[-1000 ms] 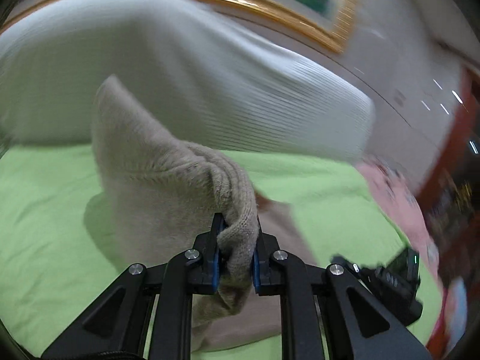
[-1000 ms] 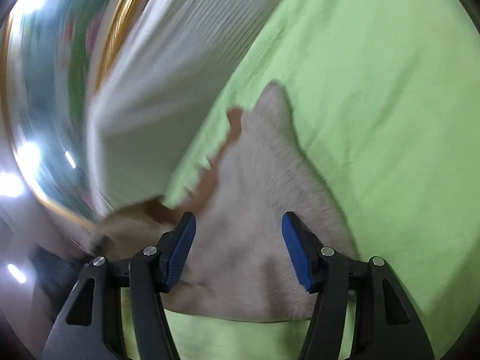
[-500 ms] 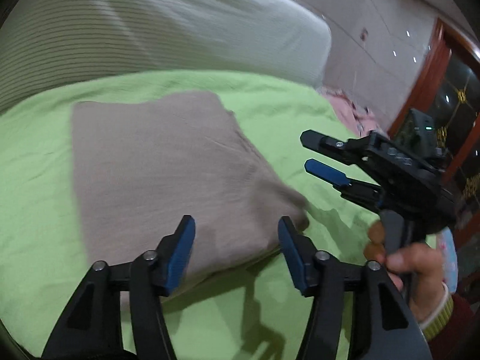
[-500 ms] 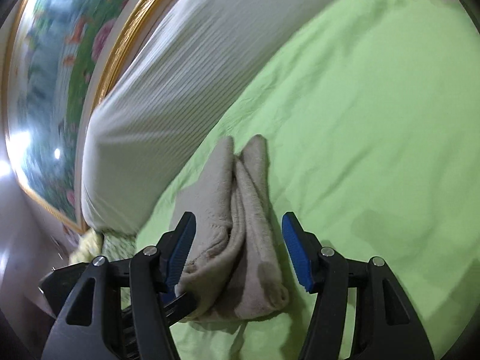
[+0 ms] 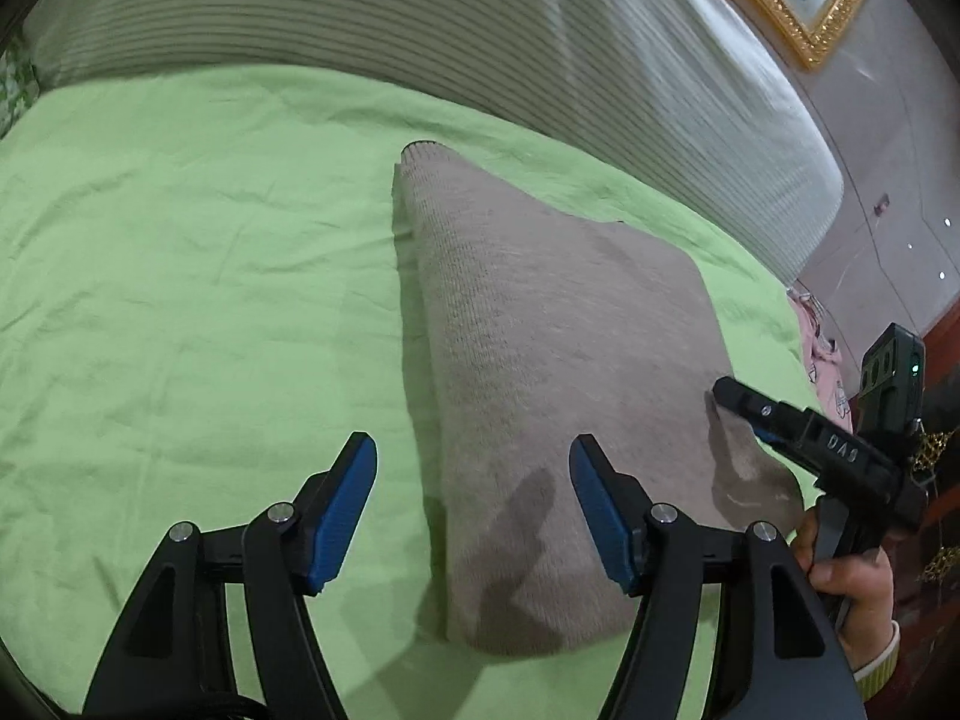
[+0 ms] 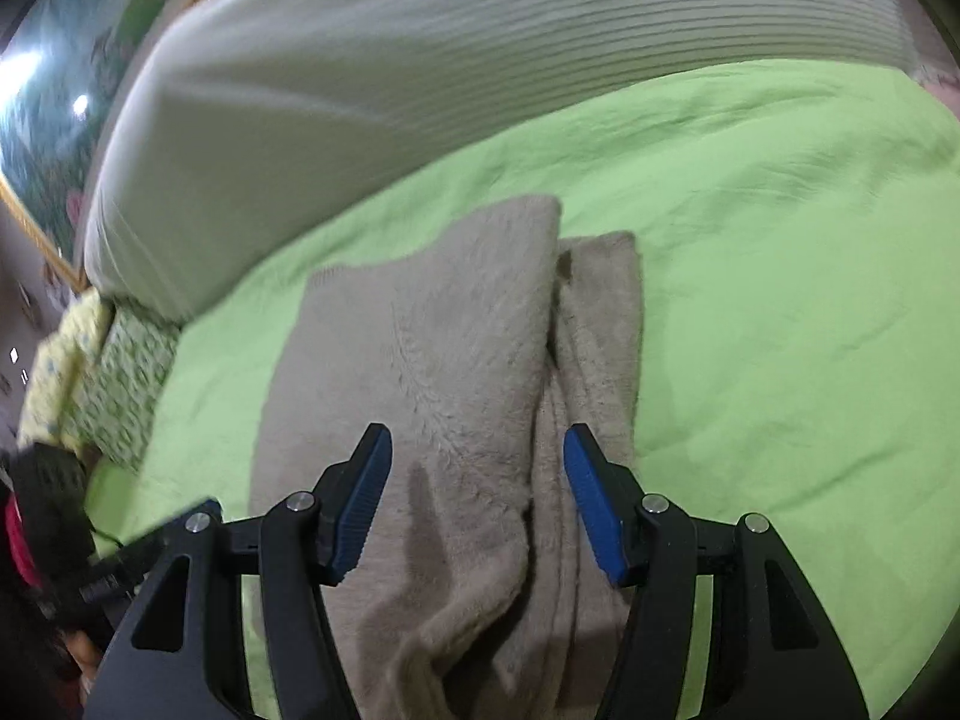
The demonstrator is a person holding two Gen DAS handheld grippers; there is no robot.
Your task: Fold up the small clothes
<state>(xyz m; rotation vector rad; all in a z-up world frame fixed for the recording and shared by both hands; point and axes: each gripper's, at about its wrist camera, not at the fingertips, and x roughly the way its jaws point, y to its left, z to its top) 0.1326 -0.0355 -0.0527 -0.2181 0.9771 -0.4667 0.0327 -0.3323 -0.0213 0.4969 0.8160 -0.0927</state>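
Beige knitwear, folded into a thick wedge, lies on the green bedsheet in front of a ribbed white cushion. We hold the left gripper just above the sheet with its blue-padded jaws spread wide and nothing between them; its right pad hovers over the garment's near edge, its left pad over bare sheet. In the left wrist view the right gripper reaches in from the side at the garment's lower right corner; we cannot tell from here whether its tip touches the cloth. In the right wrist view the right gripper is also wide open and empty above the knitwear, whose stacked layers show as two long folds running away from us. The garment's near end is cut off by the frame and the gripper arms. A gold picture frame sits at the upper corner, its picture mostly out of view. A patterned pillow at the left is blurred. Our right hand is partly hidden behind the handle.
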